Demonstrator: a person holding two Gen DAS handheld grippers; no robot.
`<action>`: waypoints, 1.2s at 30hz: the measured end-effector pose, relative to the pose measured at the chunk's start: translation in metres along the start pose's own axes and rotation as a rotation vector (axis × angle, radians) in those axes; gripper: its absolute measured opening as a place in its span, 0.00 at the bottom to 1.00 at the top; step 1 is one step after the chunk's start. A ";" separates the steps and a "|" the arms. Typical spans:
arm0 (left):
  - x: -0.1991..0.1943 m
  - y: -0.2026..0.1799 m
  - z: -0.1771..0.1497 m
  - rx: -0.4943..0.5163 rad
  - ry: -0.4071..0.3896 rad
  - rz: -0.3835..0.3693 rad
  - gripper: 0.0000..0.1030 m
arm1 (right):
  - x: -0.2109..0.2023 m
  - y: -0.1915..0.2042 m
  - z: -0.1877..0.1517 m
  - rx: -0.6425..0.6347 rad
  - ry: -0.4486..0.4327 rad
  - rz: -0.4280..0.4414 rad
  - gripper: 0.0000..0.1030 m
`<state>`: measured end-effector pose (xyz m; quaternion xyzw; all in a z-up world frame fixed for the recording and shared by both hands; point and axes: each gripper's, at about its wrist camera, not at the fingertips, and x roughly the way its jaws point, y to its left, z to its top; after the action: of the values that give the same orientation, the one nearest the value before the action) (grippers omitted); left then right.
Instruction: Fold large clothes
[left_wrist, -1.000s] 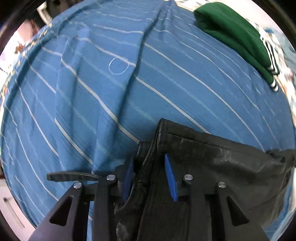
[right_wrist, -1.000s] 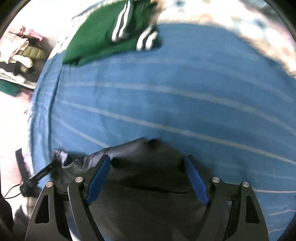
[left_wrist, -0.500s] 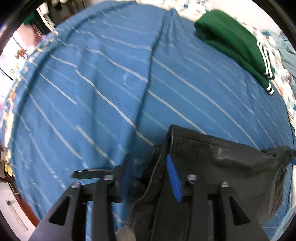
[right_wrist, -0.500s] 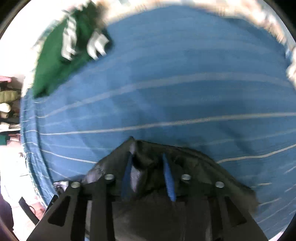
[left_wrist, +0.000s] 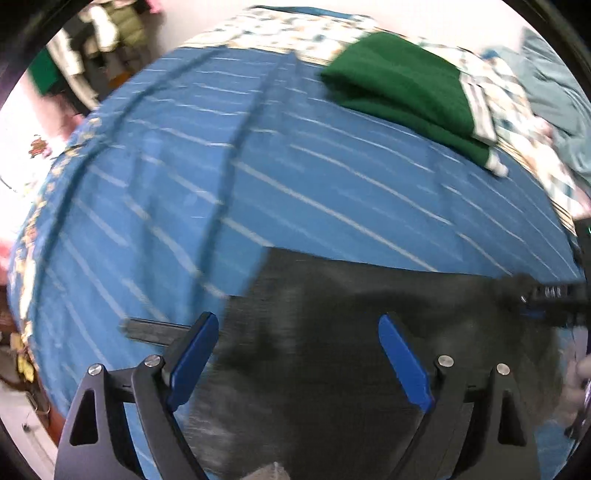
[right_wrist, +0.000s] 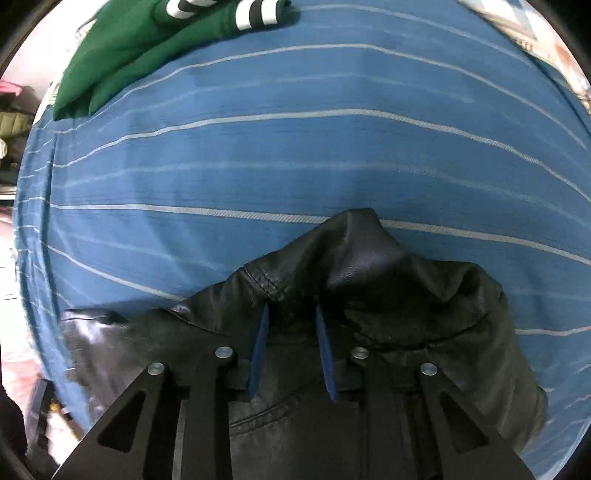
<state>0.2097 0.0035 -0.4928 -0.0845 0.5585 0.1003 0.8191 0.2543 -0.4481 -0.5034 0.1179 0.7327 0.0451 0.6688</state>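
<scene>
Folding was mid-handover: the left hand-held gripper (left_wrist: 297, 354) stood with its jaws spread wide, having just been opening, and nothing was pinched between the blue pads (left_wrist: 192, 356); the black jacket (left_wrist: 369, 350) lay loose beneath them on the bed (left_wrist: 258, 166). The right hand-held gripper (right_wrist: 291, 350) had just been closing, and its narrow pads (right_wrist: 260, 347) were pinching a raised ridge of the leather near a stitched seam (right_wrist: 264, 282), so I read it as gripping the jacket (right_wrist: 369, 295). The jacket sat at the near edge of the blue striped bedcover, bunched and puckered around the right grip, with a peak of leather pushed up ahead of it. A folded green top (right_wrist: 140, 48) lay well apart at the far side, so there was room to lay the fold forward. My read: the step was a regrip, right holding while left went for a new hold. To do it well, the right should have kept its pinch deep enough to catch both layers at the seam, not just the top skin, since leather is stiff and slippery and would spring back. The left needed a clean edge or corner, level with the right, before any lift. The left view was motion-blurred, so I could not tell which edge lay under it. A dark strap (left_wrist: 155, 330) poked out beside the left finger; worth avoiding.
</scene>
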 end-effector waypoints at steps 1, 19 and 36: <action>0.000 -0.010 -0.002 0.017 0.008 -0.013 0.86 | -0.005 -0.005 0.000 0.002 0.006 0.028 0.27; 0.066 -0.099 -0.032 0.183 0.120 -0.120 1.00 | 0.012 -0.240 -0.205 0.681 -0.213 0.578 0.70; 0.077 -0.118 -0.004 0.199 0.126 -0.086 1.00 | -0.020 -0.184 -0.123 0.560 -0.468 0.753 0.22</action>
<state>0.2642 -0.1065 -0.5628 -0.0326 0.6117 0.0038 0.7904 0.1135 -0.6192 -0.5131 0.5544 0.4543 0.0575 0.6950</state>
